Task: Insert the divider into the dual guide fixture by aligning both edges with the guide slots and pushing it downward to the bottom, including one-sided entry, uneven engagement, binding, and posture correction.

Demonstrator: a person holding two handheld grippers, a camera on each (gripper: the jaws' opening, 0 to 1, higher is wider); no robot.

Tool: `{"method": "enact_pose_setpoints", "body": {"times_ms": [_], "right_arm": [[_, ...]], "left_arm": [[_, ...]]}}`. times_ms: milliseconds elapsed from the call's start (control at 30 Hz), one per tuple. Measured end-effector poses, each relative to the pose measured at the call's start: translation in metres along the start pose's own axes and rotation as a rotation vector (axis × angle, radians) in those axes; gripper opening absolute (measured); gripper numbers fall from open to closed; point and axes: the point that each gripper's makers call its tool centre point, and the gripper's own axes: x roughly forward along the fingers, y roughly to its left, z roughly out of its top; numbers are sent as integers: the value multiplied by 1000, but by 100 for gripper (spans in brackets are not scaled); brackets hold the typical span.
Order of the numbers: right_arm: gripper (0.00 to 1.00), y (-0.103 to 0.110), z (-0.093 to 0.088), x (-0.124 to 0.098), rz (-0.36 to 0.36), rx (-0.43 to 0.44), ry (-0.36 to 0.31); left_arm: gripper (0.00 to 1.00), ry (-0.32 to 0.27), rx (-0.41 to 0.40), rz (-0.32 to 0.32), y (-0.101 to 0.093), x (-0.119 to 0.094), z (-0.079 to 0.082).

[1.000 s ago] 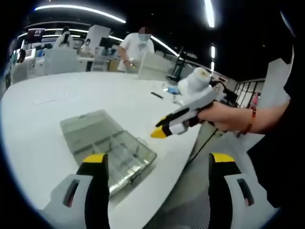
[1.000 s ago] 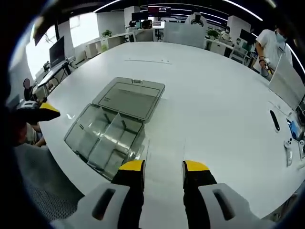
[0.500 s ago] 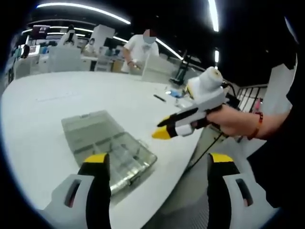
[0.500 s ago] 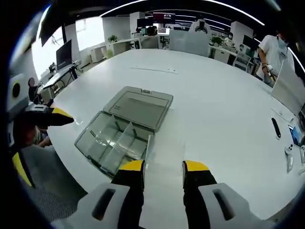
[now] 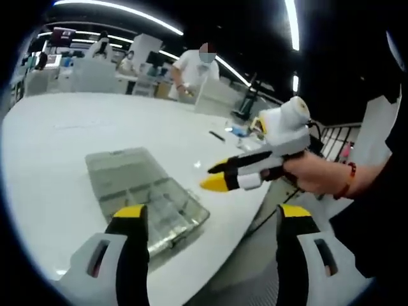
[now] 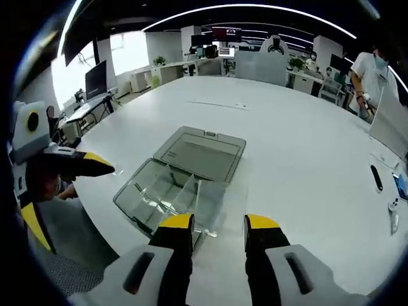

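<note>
The divider (image 6: 220, 204), a clear sheet, sits pinched between the jaws of my right gripper (image 6: 218, 224), held up in the air just short of the fixture (image 6: 167, 191), so it isn't in the guide slots yet. The fixture is a clear compartment box w/ its lid (image 6: 201, 152) flopped open flat on the white table (image 6: 299, 159), near the table edge. My left gripper (image 5: 210, 213) hangs w/ jaws spread wide, nothing in them, off to the box's side. I'd say we're early: divider is picked up, but alignment, entry on both edges, push-down to bottom and any tilt fixing are all still to do. A person (image 5: 191, 70) stands at the far side, other desks behind.
</note>
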Motion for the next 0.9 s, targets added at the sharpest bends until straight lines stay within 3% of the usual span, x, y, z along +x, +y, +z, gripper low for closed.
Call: {"method": "enact_pose_setpoints", "body": {"times_ms": [900], "right_arm": [[27, 33, 18, -6, 88, -28, -80]], "left_arm": [[77, -53, -75, 44, 8, -3, 7]]}}
